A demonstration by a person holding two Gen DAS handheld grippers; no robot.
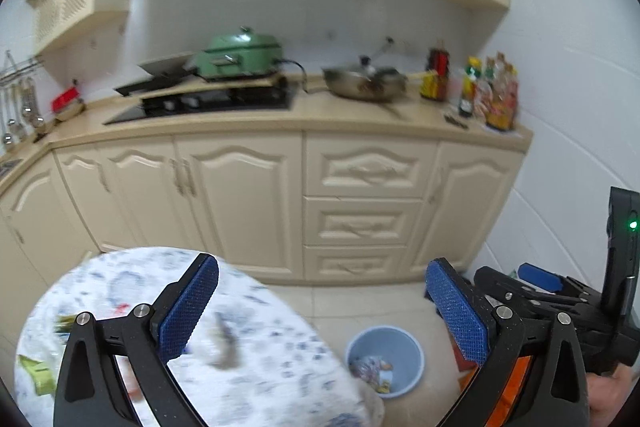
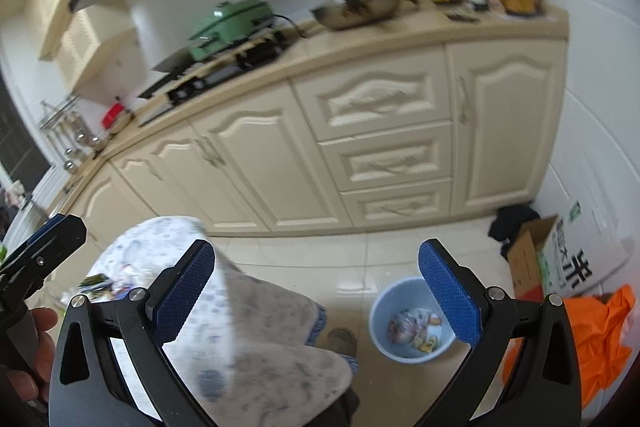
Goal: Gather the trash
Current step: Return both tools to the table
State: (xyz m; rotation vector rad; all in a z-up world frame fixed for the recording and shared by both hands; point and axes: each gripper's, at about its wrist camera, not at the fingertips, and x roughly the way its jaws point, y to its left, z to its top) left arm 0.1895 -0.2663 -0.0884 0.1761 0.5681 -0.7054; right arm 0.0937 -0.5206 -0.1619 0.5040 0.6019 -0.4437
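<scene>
A light-blue bin (image 1: 412, 351) stands on the tiled floor with crumpled wrappers (image 1: 372, 371) in its bottom; in the right wrist view the bin (image 2: 384, 311) lies between my fingers, far below them. My left gripper (image 1: 324, 307) is open and empty above the edge of a round table (image 1: 272, 367) covered with a flowered cloth. A green wrapper (image 1: 38, 371) lies on that table at the far left. My right gripper (image 2: 316, 291) is wide open and empty, over the floor beside the table (image 2: 256, 315). More wrappers (image 2: 96, 283) lie on the cloth.
Cream cabinets (image 1: 360, 167) carry a counter with a green cooker (image 1: 240, 55), a pan (image 1: 360, 79) and bottles (image 1: 496, 95). By the right wall are a cardboard box (image 2: 528, 255), an orange bag (image 2: 596, 327) and dark cloth (image 2: 514, 223). A slippered foot (image 2: 340, 337) is beside the bin.
</scene>
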